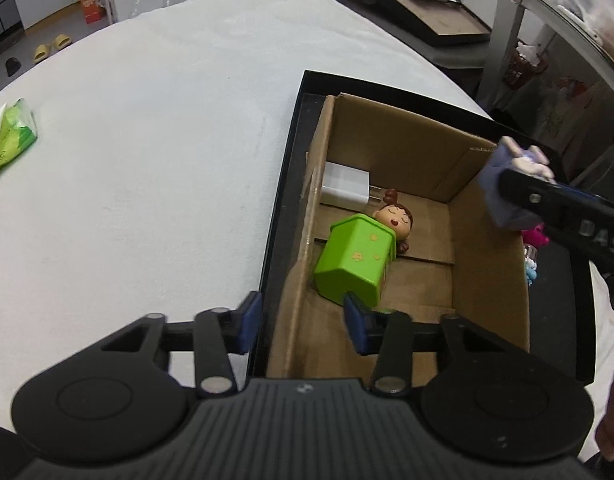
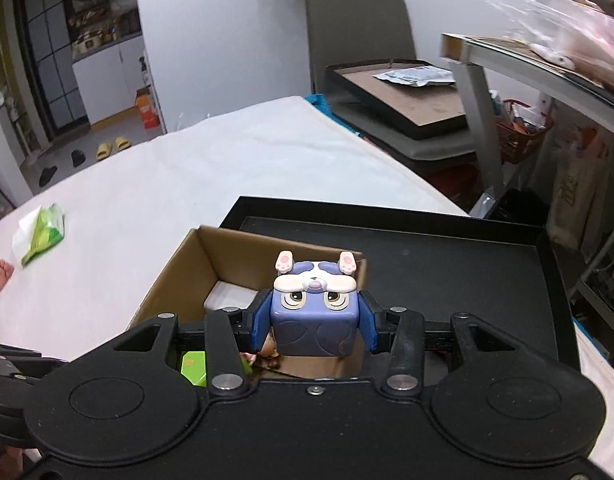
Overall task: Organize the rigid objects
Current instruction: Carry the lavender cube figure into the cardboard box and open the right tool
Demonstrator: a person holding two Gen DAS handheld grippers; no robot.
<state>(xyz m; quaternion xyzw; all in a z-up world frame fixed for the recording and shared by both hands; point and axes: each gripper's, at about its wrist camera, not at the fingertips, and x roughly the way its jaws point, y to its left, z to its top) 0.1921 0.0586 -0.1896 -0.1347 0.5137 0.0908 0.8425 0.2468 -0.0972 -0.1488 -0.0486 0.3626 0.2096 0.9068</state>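
Table [image 1: 147, 140]: white cloth surface, bears all items below.

Black tray [image 2: 427, 240]: shallow, lies at the table's near right; the box sits in its left part, the rest bare on the right wrist view.

Cardboard box [image 1: 487, 280]: open top, long axis running away from the person. Destination, by the look of what it already holds.

Left gripper [image 1: 303, 322]: jaws spread wide, holding nothing. One finger hangs outside the box's left wall, the other inside, just at the base of the green toy. It straddles the wall.

Right gripper [image 2: 313, 326]: clamped on the purple cube toy from both sides, held above the box's near right portion.

Green toy [image 1: 355, 264]: box-bodied doll lying on its side on the box floor, long axis pointing from the left gripper toward the far left corner, head farthest.

Purple cube toy [image 2: 313, 312]: rabbit-faced, upright in the right gripper's hold, face toward the camera. The free floor lies right of the green toy, probably straight below; how high the cube hangs is hard to judge.

White charger [image 1: 345, 188]: far left corner of the box, just beyond the doll's head.

Green packet [image 1: 11, 140]: far left on the table, well apart.
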